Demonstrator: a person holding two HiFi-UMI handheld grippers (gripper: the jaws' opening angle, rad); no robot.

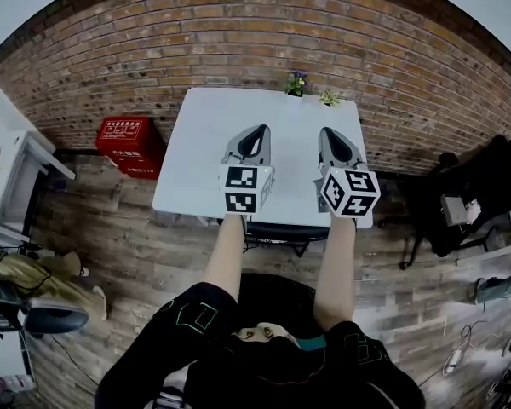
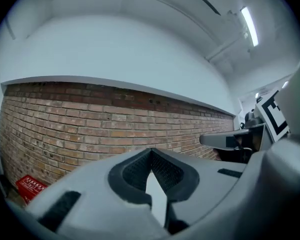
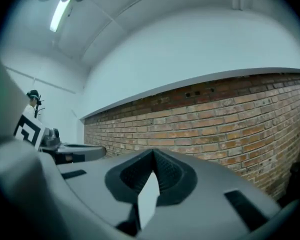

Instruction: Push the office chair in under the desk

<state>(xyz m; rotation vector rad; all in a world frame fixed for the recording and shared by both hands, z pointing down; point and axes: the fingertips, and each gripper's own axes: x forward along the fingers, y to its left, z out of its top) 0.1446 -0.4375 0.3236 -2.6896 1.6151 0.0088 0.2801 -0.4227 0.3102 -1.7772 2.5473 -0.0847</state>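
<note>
A red crate (image 1: 129, 146) is sitting on the wooden floor at far left, against the brick wall (image 1: 238, 32). Right of it, a white desk (image 1: 196, 160) is standing with its far edge at the wall. A person is holding the left gripper (image 1: 255, 131) level above the desk, its tongs clenched tight with nothing between them. Below the desk's near edge, the office chair (image 1: 277, 232) is showing as a dark shape, mostly tucked under. Two small potted plants (image 1: 296, 83) are sitting at the desk's far edge. The right gripper (image 1: 335, 135) is hovering beside the left, also clenched and empty.
</note>
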